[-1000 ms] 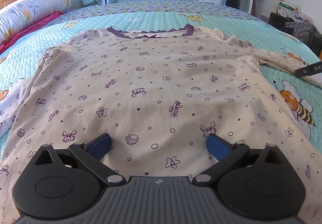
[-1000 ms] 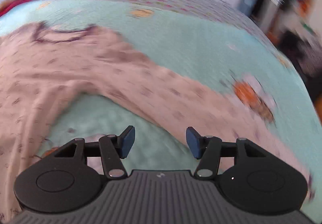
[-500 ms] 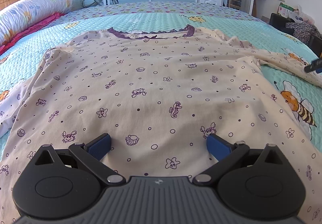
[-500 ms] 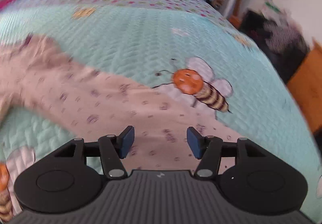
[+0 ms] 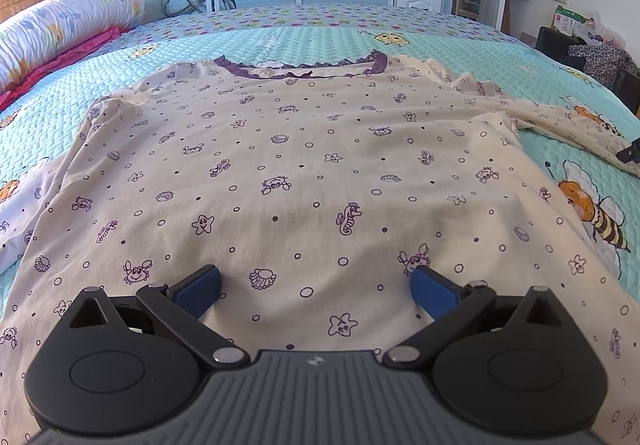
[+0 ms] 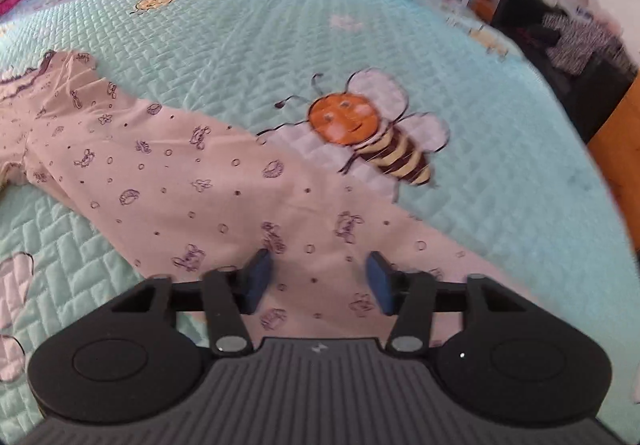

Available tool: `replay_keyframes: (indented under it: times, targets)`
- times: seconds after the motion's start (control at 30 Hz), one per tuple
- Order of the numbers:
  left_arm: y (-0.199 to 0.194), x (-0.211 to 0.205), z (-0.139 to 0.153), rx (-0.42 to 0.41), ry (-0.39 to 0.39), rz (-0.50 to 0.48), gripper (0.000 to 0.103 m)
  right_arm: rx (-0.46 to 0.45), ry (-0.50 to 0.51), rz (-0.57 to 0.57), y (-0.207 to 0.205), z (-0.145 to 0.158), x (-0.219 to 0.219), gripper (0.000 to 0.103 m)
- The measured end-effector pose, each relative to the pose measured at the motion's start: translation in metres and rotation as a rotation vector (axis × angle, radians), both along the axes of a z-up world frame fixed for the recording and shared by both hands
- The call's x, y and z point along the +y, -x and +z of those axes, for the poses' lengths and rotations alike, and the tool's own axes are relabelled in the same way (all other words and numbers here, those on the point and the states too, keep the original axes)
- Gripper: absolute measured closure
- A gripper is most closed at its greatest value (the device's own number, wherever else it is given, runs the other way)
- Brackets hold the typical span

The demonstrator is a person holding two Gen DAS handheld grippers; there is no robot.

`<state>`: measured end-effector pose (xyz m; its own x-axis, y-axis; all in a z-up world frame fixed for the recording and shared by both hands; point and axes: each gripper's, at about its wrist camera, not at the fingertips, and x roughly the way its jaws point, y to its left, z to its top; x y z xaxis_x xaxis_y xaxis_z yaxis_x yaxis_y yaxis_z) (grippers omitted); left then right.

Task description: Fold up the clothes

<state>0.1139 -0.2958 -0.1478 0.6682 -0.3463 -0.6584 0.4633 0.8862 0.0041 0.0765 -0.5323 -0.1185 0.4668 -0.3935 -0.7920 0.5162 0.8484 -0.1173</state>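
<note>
A cream sea-creature pajama top point(image 5: 304, 173) lies spread flat across the middle of the teal quilted bed point(image 6: 280, 37). The left gripper point(image 5: 316, 281) hovers open over its hem. The right gripper point(image 6: 316, 277), also open, has swung onto the outstretched right sleeve point(image 6: 224, 197), ready to pinch it.

Bright daylight fills both views. The left wrist picture is sharp, with soft grey shadows on the shirt point(image 5: 304, 173). The right wrist picture is smeared beyond the bee print point(image 6: 372, 133), worst toward the right edge. Fisheye bending curves both frames' edges.
</note>
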Motion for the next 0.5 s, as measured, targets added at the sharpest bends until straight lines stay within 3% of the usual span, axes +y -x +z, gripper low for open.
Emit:
replay_keyframes:
  times: [0.1, 0.33, 0.37, 0.4, 0.43, 0.5]
  targets:
    - [0.0000, 0.0002, 0.0000, 0.001, 0.001, 0.000, 0.000, -0.037, -0.005, -0.022, 0.0011, 0.0039, -0.0014, 0.091]
    - [-0.0003, 0.0000, -0.0003, 0.000, 0.002, 0.000, 0.000, -0.041, -0.011, -0.043, -0.0003, 0.0043, -0.0062, 0.095]
    - [-0.0002, 0.0002, -0.0002, 0.000, 0.002, 0.001, 0.000, -0.047, -0.007, -0.050, -0.0007, 0.0047, -0.0059, 0.094]
    - [-0.0002, 0.0002, -0.0002, 0.000, 0.002, 0.001, 0.000, -0.051, -0.001, -0.053, -0.0006, 0.0050, -0.0046, 0.086]
    - [-0.0001, 0.0002, -0.0002, 0.000, 0.002, 0.001, 0.000, -0.052, -0.007, -0.053, -0.0004, 0.0044, -0.0038, 0.067]
    - [0.0000, 0.0001, -0.0003, 0.000, 0.002, 0.001, 0.000, -0.045, -0.015, -0.055, 0.0002, 0.0009, -0.0015, 0.047]
